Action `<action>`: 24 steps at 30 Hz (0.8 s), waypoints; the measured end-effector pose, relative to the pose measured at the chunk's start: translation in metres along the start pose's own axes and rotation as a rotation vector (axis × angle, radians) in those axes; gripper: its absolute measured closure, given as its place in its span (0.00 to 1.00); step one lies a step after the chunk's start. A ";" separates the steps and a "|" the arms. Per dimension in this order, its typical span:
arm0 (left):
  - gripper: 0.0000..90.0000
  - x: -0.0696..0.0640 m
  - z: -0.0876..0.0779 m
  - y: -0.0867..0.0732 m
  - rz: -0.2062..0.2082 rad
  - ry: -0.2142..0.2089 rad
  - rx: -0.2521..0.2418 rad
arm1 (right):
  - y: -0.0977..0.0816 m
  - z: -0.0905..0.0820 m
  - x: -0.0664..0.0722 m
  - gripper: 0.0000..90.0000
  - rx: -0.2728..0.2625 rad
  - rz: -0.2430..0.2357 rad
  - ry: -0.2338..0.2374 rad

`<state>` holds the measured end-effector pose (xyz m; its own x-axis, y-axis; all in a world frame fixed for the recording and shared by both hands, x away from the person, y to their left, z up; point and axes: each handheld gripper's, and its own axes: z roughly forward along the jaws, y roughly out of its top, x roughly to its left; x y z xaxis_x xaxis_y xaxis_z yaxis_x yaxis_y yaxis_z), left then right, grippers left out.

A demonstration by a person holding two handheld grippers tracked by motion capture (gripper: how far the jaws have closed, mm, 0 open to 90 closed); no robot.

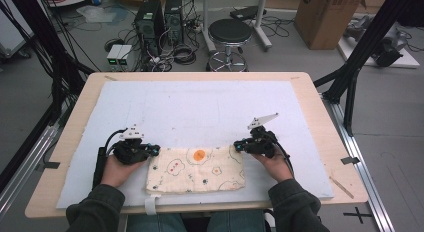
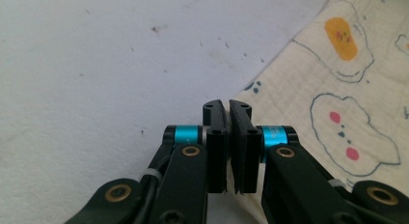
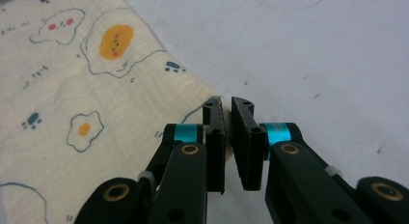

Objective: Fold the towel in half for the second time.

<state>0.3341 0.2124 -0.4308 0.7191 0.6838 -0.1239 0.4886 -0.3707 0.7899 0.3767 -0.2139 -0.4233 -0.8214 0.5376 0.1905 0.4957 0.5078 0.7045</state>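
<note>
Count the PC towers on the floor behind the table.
2. Both stand side by side on the floor past the table's far edge, left of the stool: left tower, right tower. Cables and boxes nearby could hide more.

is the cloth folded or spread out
Folded, it seems: the cloth lies flat as a compact rectangle with a doubled near edge. Layer count: cannot tell.

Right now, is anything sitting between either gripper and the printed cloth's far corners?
Nothing visible. The left gripper and the right gripper each sit right at a far corner of the cloth, jaws closed, with bare white mat around.
</note>
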 end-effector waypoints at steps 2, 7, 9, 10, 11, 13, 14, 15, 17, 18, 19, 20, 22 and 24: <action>0.95 0.002 -0.001 0.004 -0.004 0.006 -0.021 | 0.003 0.000 -0.004 0.94 -0.003 0.005 -0.007; 0.95 0.009 0.003 0.017 -0.014 0.030 -0.036 | 0.014 -0.001 -0.017 0.94 -0.019 0.030 -0.007; 0.95 0.015 0.006 0.020 -0.030 0.039 -0.035 | 0.021 -0.001 -0.023 0.94 -0.019 0.029 -0.015; 0.95 0.017 0.007 0.021 -0.034 0.043 -0.034 | 0.024 -0.001 -0.026 0.94 -0.018 0.035 -0.015; 0.95 0.020 0.009 0.023 -0.041 0.047 -0.036 | 0.026 0.000 -0.029 0.94 -0.021 0.045 -0.014; 0.95 0.025 0.012 0.029 -0.049 0.057 -0.043 | 0.031 0.002 -0.036 0.94 -0.019 0.063 -0.008; 0.95 0.027 0.013 0.032 -0.045 0.065 -0.040 | 0.035 0.003 -0.040 0.94 -0.017 0.069 -0.010; 0.95 0.030 0.015 0.035 -0.047 0.074 -0.052 | 0.038 0.003 -0.044 0.94 -0.024 0.077 -0.013; 0.95 0.035 0.018 0.041 -0.048 0.090 -0.029 | 0.044 0.005 -0.051 0.94 -0.033 0.099 -0.016; 0.95 0.037 0.019 0.043 -0.046 0.100 -0.031 | 0.047 0.007 -0.054 0.94 -0.035 0.112 -0.020; 0.95 0.040 0.020 0.045 -0.051 0.106 -0.042 | 0.050 0.009 -0.057 0.94 -0.038 0.118 -0.024; 0.95 0.042 0.021 0.045 -0.058 0.111 -0.051 | 0.052 0.012 -0.059 0.94 -0.048 0.119 -0.034; 0.95 0.045 0.025 0.046 -0.060 0.117 -0.036 | 0.051 0.020 -0.066 0.94 -0.026 0.142 -0.037; 0.95 0.046 0.029 0.046 -0.042 0.122 -0.010 | 0.048 0.026 -0.072 0.94 -0.010 0.174 -0.036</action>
<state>0.4037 0.2085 -0.4176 0.6321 0.7703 -0.0835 0.5117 -0.3341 0.7915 0.4668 -0.2106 -0.4215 -0.7126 0.6405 0.2863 0.6268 0.3980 0.6698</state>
